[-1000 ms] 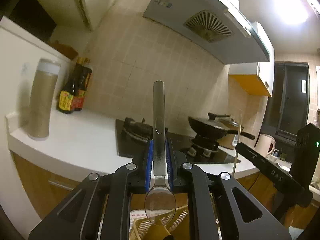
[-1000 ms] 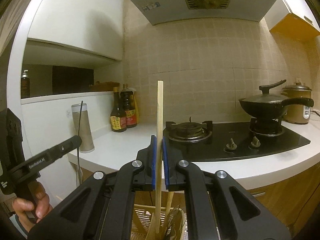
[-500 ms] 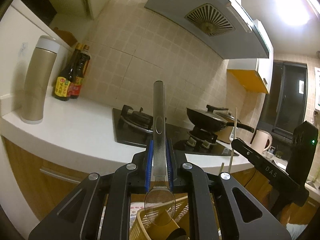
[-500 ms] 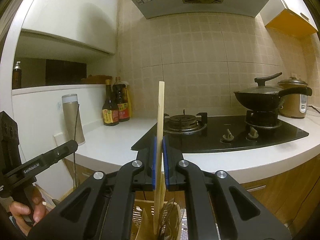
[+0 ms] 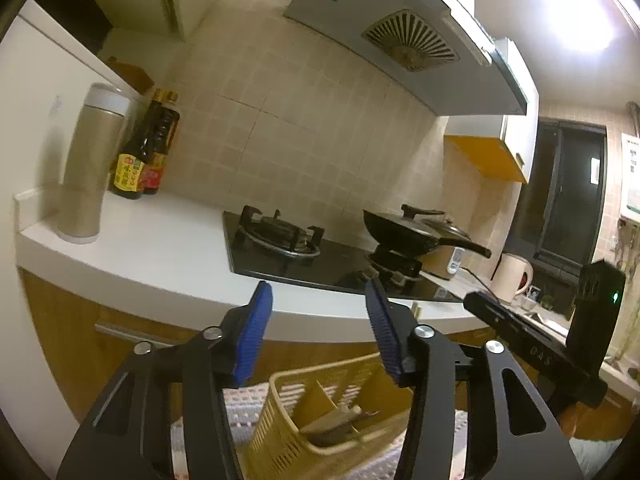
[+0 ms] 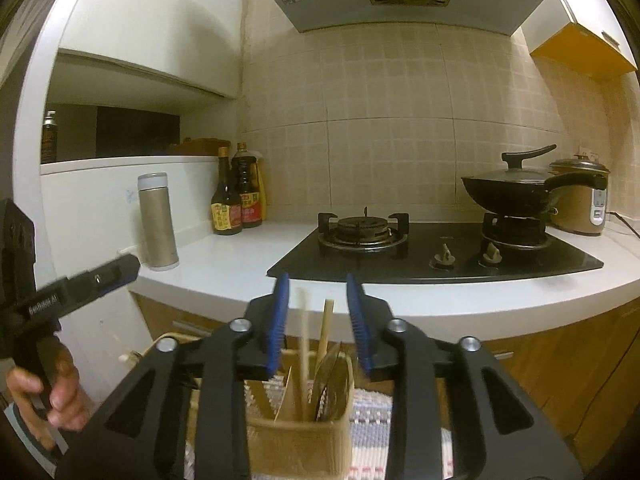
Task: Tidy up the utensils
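Both tongs have let go: the spoon that stood in the left tongs (image 5: 320,332) and the chopstick pinched in the right tongs (image 6: 318,326) a moment ago are out of their grip. Each pair now stands wide apart, blue pads bare, touching nothing. Below the left tongs sits the yellow basket (image 5: 288,432), utensils lying in a compartment. Under the right, chopsticks (image 6: 306,344) and the spoon (image 6: 330,376) stand upright in the holder (image 6: 300,444). The white bench (image 6: 224,264) lies beyond.

Pale chopsticks (image 6: 306,336) and metal spoon (image 6: 330,372) upright in yellow slotted utensil basket (image 5: 280,432).
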`<state>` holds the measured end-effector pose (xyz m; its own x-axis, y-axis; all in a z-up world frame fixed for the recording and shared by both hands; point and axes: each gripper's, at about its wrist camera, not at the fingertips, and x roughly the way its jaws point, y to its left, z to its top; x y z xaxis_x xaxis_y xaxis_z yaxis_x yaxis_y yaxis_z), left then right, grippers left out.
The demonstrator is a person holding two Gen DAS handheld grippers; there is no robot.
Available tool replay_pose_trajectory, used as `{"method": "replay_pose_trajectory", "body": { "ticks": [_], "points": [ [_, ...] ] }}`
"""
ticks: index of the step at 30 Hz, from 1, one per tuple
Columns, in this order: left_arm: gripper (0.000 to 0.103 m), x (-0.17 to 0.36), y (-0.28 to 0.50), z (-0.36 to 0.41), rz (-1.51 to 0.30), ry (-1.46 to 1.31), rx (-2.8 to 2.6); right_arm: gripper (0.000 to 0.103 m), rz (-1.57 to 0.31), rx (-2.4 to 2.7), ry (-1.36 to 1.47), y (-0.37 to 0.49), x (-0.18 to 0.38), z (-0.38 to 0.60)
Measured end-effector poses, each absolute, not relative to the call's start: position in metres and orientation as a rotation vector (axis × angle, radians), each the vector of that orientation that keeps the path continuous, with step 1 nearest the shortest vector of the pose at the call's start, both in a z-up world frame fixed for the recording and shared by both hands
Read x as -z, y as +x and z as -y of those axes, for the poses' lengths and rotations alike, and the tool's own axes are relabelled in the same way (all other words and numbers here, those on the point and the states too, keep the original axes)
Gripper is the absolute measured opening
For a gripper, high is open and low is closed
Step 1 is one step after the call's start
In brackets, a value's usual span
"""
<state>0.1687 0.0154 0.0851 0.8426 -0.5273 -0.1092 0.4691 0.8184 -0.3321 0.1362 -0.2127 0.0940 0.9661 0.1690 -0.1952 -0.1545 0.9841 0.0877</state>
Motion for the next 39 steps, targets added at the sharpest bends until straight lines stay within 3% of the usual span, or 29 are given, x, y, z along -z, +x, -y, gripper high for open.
{"method": "replay_pose_trajectory", "body": {
  "ticks": [4,9,11,18,23,39],
  "points": [
    [0.062,-0.094,0.142,-0.016,-0.195,-0.281,0.529,0.051,-0.206,-0.166,0.064,0.11,-0.096,0.216],
    [0.075,-0.099,0.102,-0.01,-0.195,-0.259,0.526,0.053,-0.227,-0.181,0.053,0.072,-0.091,0.219],
    [0.08,-0.094,0.084,-0.006,-0.196,-0.26,0.515,0.059,-0.245,-0.178,0.052,0.057,-0.084,0.219],
    [0.085,-0.073,0.037,0.01,-0.204,-0.241,0.454,0.064,-0.3,-0.144,0.075,0.024,-0.06,0.221],
    [0.09,-0.053,0.013,0.019,-0.204,-0.221,0.353,0.09,-0.296,-0.075,0.112,0.004,-0.044,0.229],
    [0.095,0.004,-0.003,0.036,-0.204,-0.064,0.063,0.092,-0.322,-0.012,0.06,0.0,-0.002,0.214]
  ]
}}
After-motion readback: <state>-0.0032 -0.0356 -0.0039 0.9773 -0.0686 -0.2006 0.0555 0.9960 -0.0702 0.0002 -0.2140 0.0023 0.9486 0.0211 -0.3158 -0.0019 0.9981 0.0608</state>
